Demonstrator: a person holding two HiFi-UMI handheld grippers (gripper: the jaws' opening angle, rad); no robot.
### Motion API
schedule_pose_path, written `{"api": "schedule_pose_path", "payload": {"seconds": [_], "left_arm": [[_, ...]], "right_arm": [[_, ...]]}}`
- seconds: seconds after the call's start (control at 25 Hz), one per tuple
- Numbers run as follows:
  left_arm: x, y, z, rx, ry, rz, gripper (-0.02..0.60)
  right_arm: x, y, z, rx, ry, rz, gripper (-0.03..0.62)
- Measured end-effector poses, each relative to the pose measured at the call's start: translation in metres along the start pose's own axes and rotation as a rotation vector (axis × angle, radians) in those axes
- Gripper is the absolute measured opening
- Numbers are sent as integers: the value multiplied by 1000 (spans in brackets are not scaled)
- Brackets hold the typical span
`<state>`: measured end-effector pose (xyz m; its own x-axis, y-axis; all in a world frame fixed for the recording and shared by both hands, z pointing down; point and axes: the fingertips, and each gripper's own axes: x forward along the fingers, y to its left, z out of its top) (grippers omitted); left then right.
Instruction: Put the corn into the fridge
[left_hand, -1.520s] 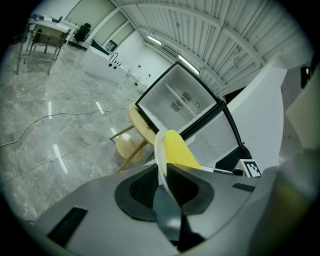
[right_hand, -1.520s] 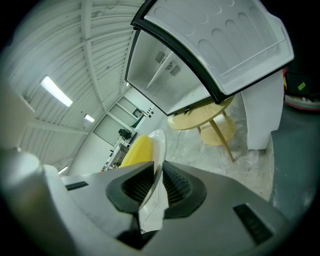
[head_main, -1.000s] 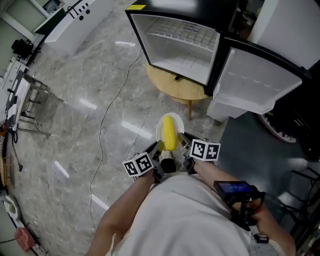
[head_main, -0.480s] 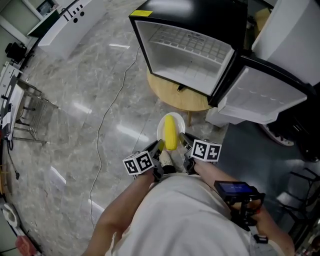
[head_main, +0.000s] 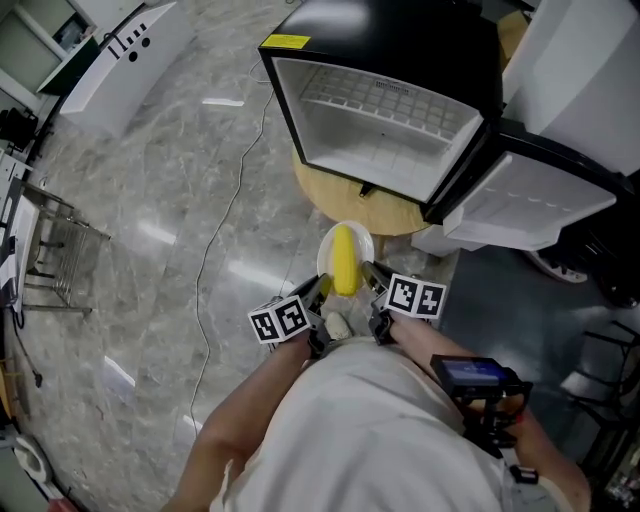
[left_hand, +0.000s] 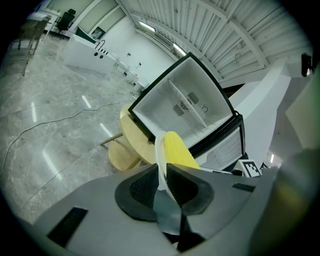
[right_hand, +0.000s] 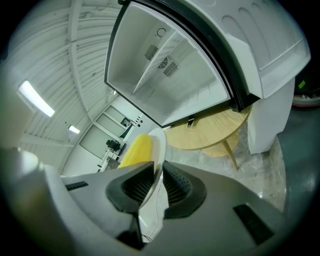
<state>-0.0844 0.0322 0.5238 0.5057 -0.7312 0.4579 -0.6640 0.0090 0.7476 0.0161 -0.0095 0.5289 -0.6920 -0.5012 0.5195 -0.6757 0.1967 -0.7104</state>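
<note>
The left claw (left_hand: 161, 174) is all but closed, its dark ribbed pads pinching the left rim of a small round white plate (left_hand: 157, 147). On that plate lies the yellow cob of corn (left_hand: 178, 150), set lengthwise and pointing away from the person. The right claw (right_hand: 156, 181) is clamped the same way on the opposite rim, so the dish hangs between the two (neither claw touches the cob itself).

A second ago the head view showed the plate over bare grey marble floor (head_main: 150, 230). Now its far edge overlaps, in view, the round pale-wood counter (head_main: 330, 195) carrying the black-cased fridge with a white interior (head_main: 385, 150). The fridge sits larger and nearer, its white door (head_main: 530, 205) swung wide to the right. The compartment seems empty, though glare makes that uncertain. I judge the approach nearly done, with raising the plate inside still to come.
</note>
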Motion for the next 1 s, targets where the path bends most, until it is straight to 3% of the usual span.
{"api": "schedule_pose_path", "payload": {"seconds": [0.64, 1.0], "left_arm": [[10, 18, 67, 41, 12, -73, 58], [14, 29, 67, 18, -1, -45, 58]], "right_arm": [[47, 26, 35, -7, -59, -44, 57], [59, 27, 38, -30, -30, -24, 57]]}}
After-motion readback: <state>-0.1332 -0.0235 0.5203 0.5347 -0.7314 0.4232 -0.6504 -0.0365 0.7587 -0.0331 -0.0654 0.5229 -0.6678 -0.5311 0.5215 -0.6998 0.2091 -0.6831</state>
